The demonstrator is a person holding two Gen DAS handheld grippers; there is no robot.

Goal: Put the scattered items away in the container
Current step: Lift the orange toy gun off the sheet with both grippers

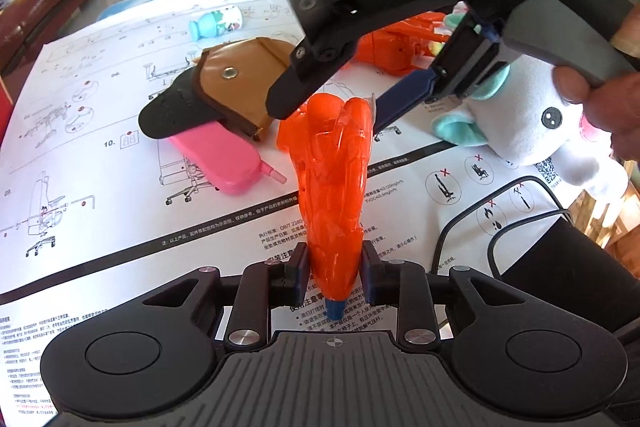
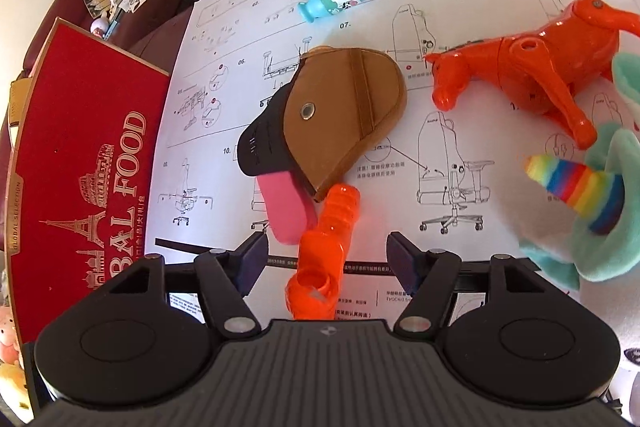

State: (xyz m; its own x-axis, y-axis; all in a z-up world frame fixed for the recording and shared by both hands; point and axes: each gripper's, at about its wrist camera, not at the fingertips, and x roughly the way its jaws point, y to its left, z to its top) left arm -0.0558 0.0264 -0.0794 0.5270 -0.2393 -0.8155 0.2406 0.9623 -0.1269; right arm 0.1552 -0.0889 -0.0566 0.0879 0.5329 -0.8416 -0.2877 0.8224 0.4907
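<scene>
From my left wrist camera, the left hand-held gripper (image 1: 334, 267) is clamped on the orange toy piece (image 1: 334, 187), which is raised above the counter (image 1: 120, 219). From the right wrist camera, my right hand-held gripper (image 2: 326, 255) stands apart around that piece (image 2: 320, 259), pads clear of it, near the brown pouch (image 2: 340, 115).

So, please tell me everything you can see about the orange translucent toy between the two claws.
The orange translucent toy looks like glossy moulded plastic, long and lumpy, with a blue tip at its near end. The left claw is shut on its narrow lower part, pads pressing both sides. Its far end lies between the pads of the open right claw, which do not touch it. It sits over the printed instruction sheet, near the pink case.
</scene>
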